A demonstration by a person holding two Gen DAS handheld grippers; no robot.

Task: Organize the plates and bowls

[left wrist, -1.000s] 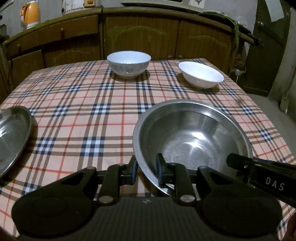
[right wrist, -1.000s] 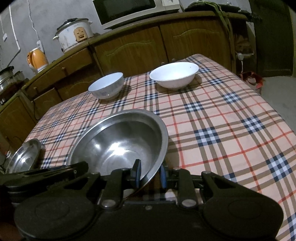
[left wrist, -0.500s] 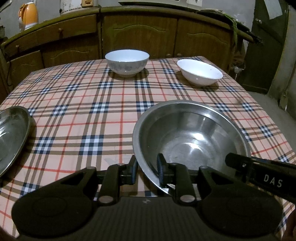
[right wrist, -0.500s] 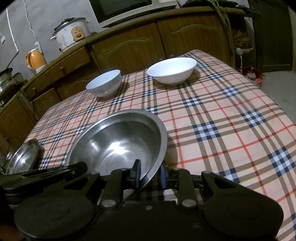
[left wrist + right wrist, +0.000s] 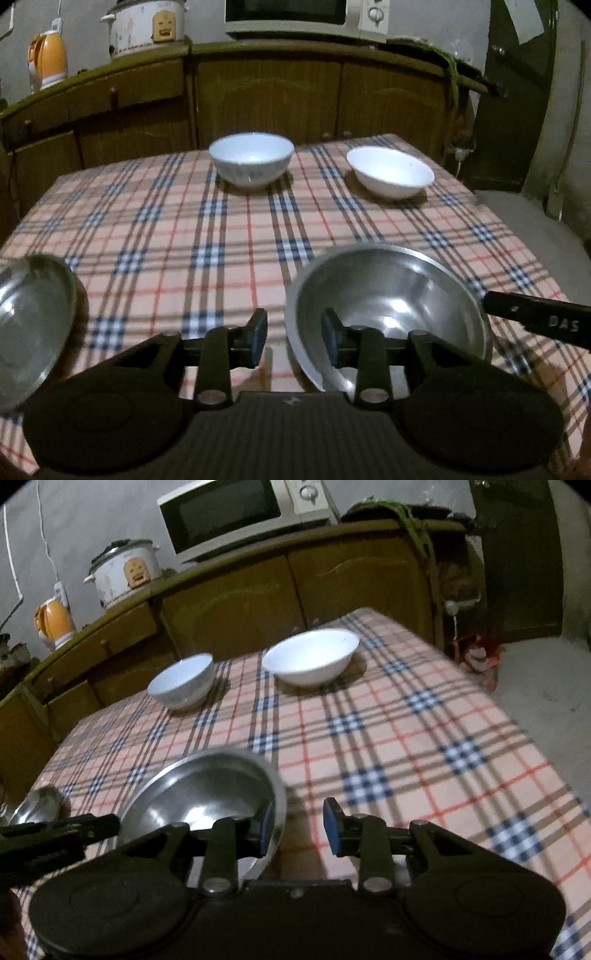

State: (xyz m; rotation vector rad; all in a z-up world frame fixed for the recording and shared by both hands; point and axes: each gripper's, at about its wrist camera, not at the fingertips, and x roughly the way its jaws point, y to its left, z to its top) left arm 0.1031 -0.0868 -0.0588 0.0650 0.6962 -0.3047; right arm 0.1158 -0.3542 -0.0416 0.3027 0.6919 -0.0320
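Dim kitchen cabinets fill the top of both views, and the plaid-clothed table (image 5: pixel 229 236) spreads below them.

The large stainless steel mixing bowl (image 5: pixel 391 306) sits on the cloth at lower right of the left wrist view, lower left of the right wrist view; it is shiny, deep and thin-rimmed. The step in hand looks like letting go of it. Both grippers have just been opening. The left gripper (image 5: pixel 294 338) and the right gripper (image 5: pixel 299 825) each straddle the rim with jaws parted, pads seemingly off the metal. Draw each one straight back off the rim so the light bowl doesn't tip or slide.

A steel plate (image 5: pixel 33 321) lies at far left. Two white bowls wait at the far edge: a deep one (image 5: pixel 251 158) and a shallow one (image 5: pixel 390 171).
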